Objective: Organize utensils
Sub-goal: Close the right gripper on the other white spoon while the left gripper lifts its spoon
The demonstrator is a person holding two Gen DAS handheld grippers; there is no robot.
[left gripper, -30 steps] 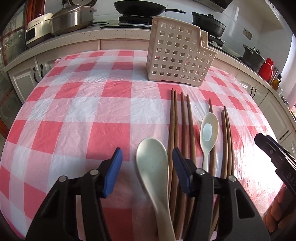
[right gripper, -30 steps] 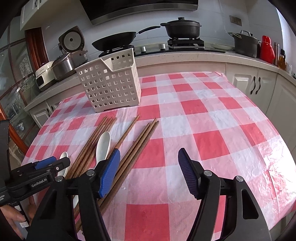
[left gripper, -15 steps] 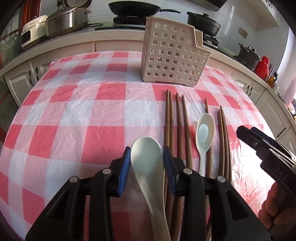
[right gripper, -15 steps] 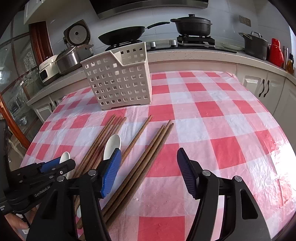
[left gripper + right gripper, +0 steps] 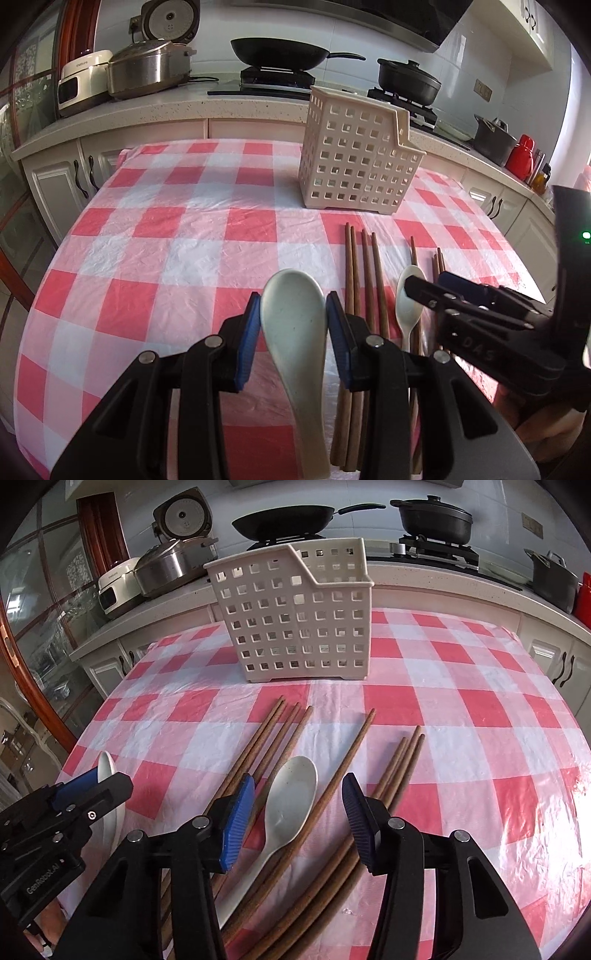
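My left gripper (image 5: 293,332) is shut on a white ceramic spoon (image 5: 295,332), its blue pads against the bowl; it also shows at the left of the right wrist view (image 5: 92,786). My right gripper (image 5: 297,812) is open, its jaws on either side of a second white spoon (image 5: 288,805) that lies on the red-checked tablecloth (image 5: 461,709) among several brown wooden chopsticks (image 5: 266,738). A cream perforated utensil basket (image 5: 295,620) stands upright beyond them. In the left wrist view the basket (image 5: 358,162), chopsticks (image 5: 365,266) and second spoon (image 5: 408,299) show too.
A kitchen counter (image 5: 147,110) runs behind the table with rice cookers (image 5: 147,70), a wok (image 5: 280,55), black pots (image 5: 436,517) and a red flask (image 5: 521,157). White cabinets (image 5: 554,657) stand close to the table's far edges.
My left gripper closed on the first spoon and lifted it slightly. My right gripper moved left and forward, and now straddles the second spoon.
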